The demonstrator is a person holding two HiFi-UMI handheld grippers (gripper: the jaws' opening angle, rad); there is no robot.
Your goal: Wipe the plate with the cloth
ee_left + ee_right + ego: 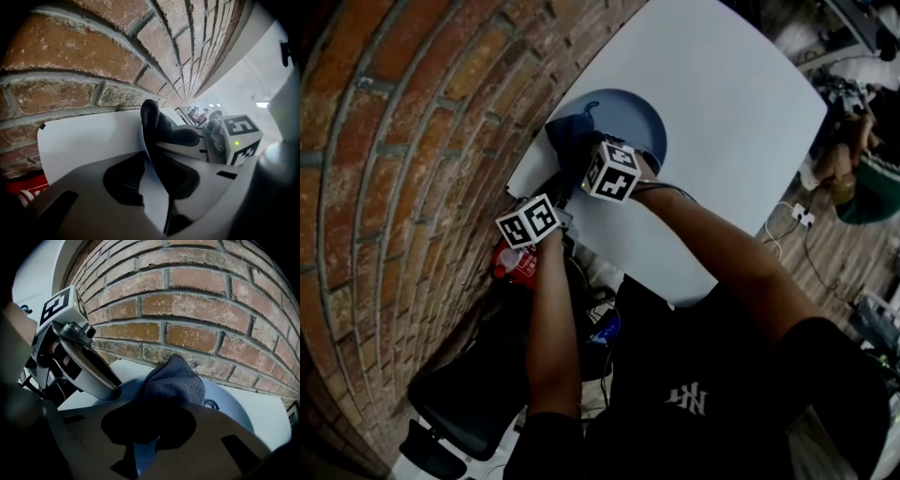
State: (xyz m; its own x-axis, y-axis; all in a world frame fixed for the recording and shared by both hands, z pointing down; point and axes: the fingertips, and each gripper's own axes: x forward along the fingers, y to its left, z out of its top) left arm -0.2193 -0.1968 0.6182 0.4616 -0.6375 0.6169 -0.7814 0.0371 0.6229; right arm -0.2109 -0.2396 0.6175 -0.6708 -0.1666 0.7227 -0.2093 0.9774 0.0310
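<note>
A blue plate [633, 117] lies on the white table [722, 122] close to the brick wall. My left gripper [152, 187] is shut on the plate's near rim [151, 180], which shows edge-on between its jaws. A dark grey cloth [176, 380] is bunched on the plate [234, 404], and my right gripper [145, 427] is shut on it. In the head view the cloth [570, 141] covers the plate's left part, with both marker cubes just below it. The two grippers stand side by side, nearly touching.
A brick wall [403, 141] runs along the table's left side. A red object [514, 262] and a black chair [469, 394] lie below the table's edge. Cables [787, 225] and a seated person [853, 178] are at the far right.
</note>
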